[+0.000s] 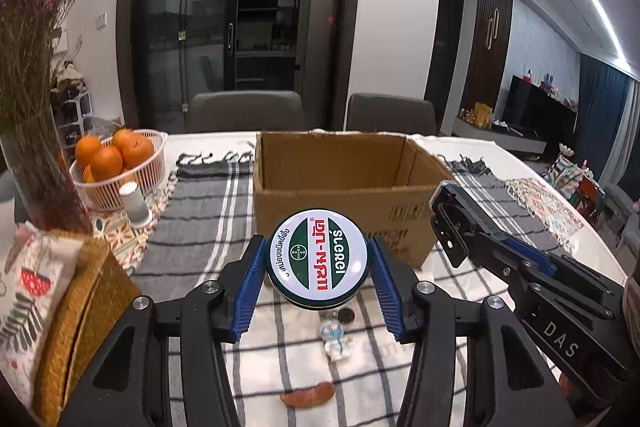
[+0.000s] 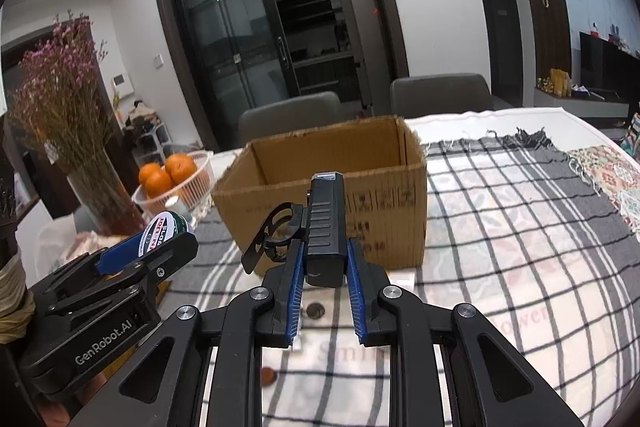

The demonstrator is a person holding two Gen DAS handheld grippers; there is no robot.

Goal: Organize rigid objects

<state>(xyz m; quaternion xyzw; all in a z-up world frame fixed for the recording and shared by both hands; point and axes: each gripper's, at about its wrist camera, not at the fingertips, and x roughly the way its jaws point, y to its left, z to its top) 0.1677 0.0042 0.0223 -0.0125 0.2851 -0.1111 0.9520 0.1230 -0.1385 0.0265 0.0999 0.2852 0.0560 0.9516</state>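
Observation:
My left gripper (image 1: 317, 261) is shut on a round green and white tin (image 1: 317, 257) with red lettering, held above the checked cloth in front of an open cardboard box (image 1: 340, 187). The tin also shows in the right wrist view (image 2: 162, 233). My right gripper (image 2: 323, 263) is shut on a black bike light (image 2: 325, 227) with a clamp ring on its left side, held in front of the same box (image 2: 332, 187). In the left wrist view the right gripper (image 1: 452, 227) sits to the right of the tin with the light in it.
A white basket of oranges (image 1: 120, 163) and a small white bottle (image 1: 134, 205) stand at the left by a vase of dried flowers (image 1: 36, 107). A small figurine (image 1: 336, 339) and a dark coin (image 1: 346, 315) lie on the cloth below. Two chairs stand behind the table.

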